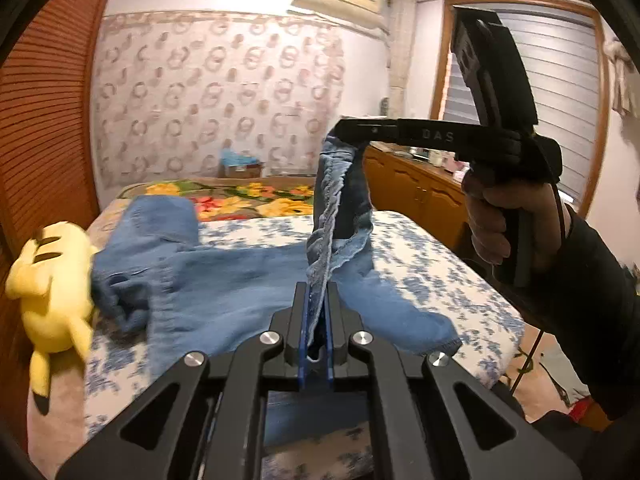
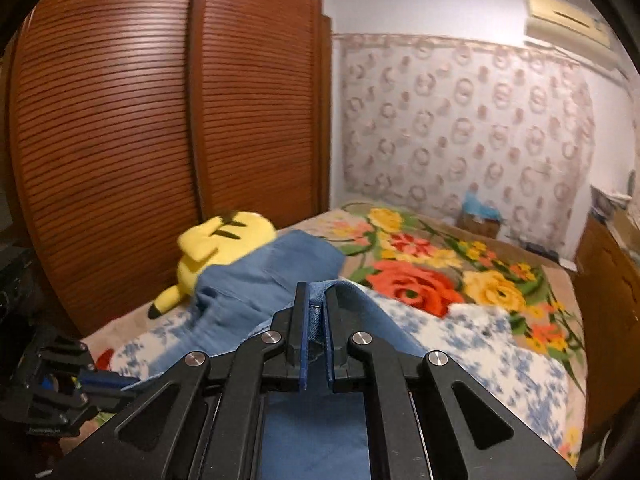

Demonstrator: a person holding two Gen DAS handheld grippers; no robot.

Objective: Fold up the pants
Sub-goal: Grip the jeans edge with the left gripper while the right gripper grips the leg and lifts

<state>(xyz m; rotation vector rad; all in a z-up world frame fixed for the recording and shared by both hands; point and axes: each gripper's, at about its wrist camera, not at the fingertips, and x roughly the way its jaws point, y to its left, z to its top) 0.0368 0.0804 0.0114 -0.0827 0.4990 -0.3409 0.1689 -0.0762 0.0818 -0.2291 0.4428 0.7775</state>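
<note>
Room lit warm and soft, a bit dim. Strong fisheye bend seen in both views: wardrobe doors (image 2: 160, 152) curved, black corners at edges. Yellow plush toy (image 1: 56, 292) smeared by blur at left. Blue flower sheet (image 2: 500, 360) blurred at near right. Small bright glints seen on silver bolts of near gripper parts. Dark shadow cast on sheet beside pants (image 1: 248, 292). Far wall a bit soft, washed pale.
</note>
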